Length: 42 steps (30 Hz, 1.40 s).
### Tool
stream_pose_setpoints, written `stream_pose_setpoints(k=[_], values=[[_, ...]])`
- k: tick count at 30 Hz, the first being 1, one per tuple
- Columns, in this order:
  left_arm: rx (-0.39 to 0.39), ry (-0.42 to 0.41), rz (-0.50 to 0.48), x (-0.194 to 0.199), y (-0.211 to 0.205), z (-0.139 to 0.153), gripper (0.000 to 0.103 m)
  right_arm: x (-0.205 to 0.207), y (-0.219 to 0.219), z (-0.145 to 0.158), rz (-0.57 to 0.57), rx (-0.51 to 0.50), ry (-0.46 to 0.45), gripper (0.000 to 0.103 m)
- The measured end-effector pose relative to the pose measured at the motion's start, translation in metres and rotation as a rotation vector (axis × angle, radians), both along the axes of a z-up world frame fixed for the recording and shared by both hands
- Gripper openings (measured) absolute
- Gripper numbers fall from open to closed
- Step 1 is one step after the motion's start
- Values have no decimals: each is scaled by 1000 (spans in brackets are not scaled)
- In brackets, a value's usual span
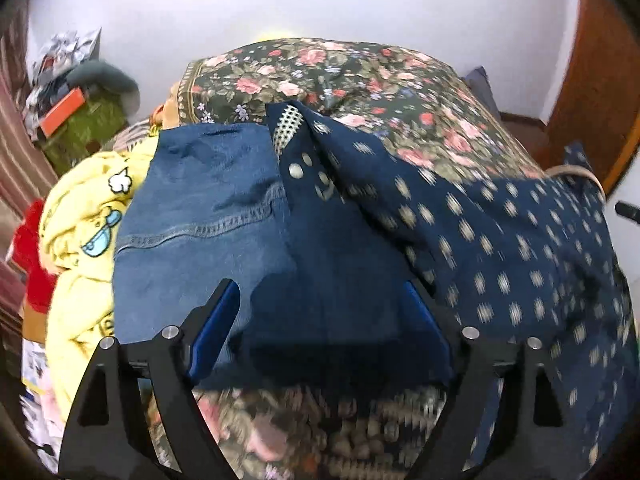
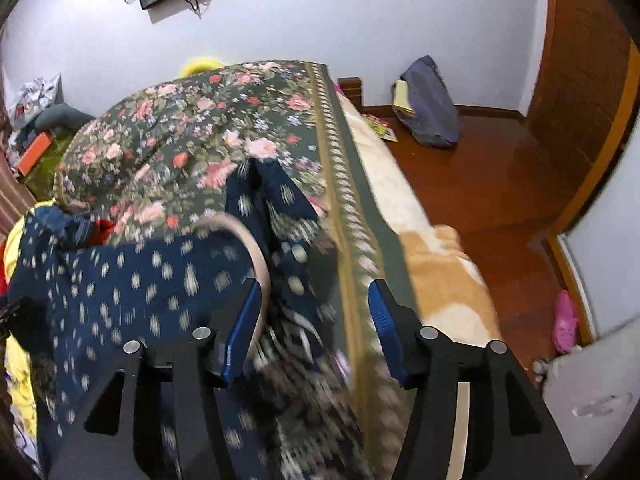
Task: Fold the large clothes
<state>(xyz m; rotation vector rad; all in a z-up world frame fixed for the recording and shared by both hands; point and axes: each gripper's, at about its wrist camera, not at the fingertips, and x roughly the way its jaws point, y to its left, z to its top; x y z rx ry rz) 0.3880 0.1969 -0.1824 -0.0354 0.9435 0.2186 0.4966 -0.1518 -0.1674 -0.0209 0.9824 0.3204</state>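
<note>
Under both grippers, on the bed [image 2: 352,216], lies one dotted navy garment [image 1: 500,232]. Left gripper [image 1: 320,300] and right gripper [image 2: 316,300] gape, released. Left of it: one jeans [image 1: 200,216], one yellow garment [image 1: 80,232].

far floral bedspread [image 1: 360,80] lies clear — clothes pile [image 1: 80,220] crowds the left, wooden floor [image 2: 480,168] open right.

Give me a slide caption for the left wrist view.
Open left gripper above a navy patterned garment lying partly over folded jeans on a floral bedspread.
</note>
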Motion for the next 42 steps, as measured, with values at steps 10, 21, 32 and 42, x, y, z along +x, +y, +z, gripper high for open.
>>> stream_pose_setpoints(k=[10,21,32,42], values=[[-134,41,-26,-87,-19,0,83,-89,-37,24,103,-60,-6,64],[-334,156,2,-160,-33,-45,83,-167,-63,-1,158,-35,70,64],[-469,177,-12,-206,-54,-57,83,-213,-85,-42,103,73,209,64],[-430,155,-109,-225,-92,-49,77,-228,-73,-46,126,137,171,64]])
